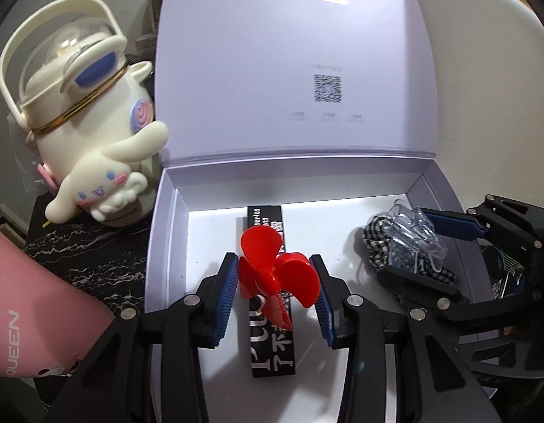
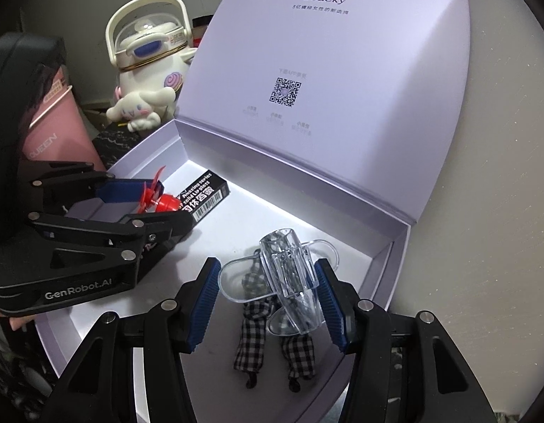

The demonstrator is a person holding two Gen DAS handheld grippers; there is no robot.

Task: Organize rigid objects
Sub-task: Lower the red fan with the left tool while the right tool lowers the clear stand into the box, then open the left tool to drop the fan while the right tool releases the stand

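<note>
Left gripper (image 1: 276,283) pinches a red propeller-shaped clip (image 1: 277,275): glossy red plastic with rounded blades, held between the blue ribbed pads over the middle of the open box (image 1: 166,232). Directly under it, flat on the white box floor, lies a black carton (image 1: 272,345) with white lettering and a barcode, running from 6 to 12 o'clock in the left wrist view.

Right gripper (image 2: 268,299) holds a clear plastic hair clip (image 2: 289,282), transparent with rounded wings. Its right pad touches the clip; contact on the left side cannot be confirmed. The clip sits above a black-and-white checked fabric piece (image 2: 251,345) on the box floor, toward the box's 3 o'clock side.

The box is pale lilac, its lid (image 2: 325,88) standing upright at 12 o'clock, printed "ULucky" with a QR code.

A cream cartoon-dog bottle (image 1: 92,134) stands outside the box at 10 o'clock on a dark marbled tabletop (image 1: 88,257).
</note>
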